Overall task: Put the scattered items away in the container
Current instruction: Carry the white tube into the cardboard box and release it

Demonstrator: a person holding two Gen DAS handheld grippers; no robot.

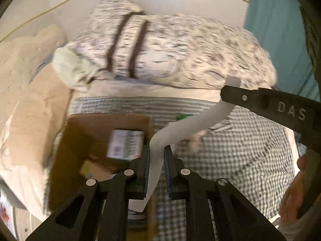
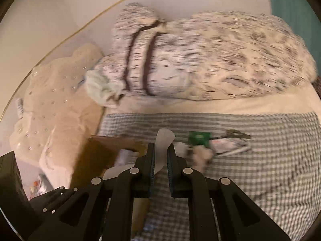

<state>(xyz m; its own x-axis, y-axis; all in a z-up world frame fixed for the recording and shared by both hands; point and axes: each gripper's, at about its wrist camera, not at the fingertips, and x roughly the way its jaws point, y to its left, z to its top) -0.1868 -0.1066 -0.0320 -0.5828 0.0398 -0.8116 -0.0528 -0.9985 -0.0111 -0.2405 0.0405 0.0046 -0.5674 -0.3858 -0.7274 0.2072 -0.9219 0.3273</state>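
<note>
Both grippers, left gripper (image 1: 156, 168) and right gripper (image 2: 161, 165), pinch one white strip (image 1: 188, 123) above the cardboard box (image 1: 84, 132) on the bed (image 1: 240, 160).

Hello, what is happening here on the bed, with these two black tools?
A person is tidying small things on a bed into a cardboard box. Each hand holds a gripper, and both are shut on one long white strip: the left gripper near one end, the right gripper near the other. The strip hangs between them, above the checked cover. The box already holds a small packet. A green item and some other bits lie on the cover, not yet in the box.
</note>
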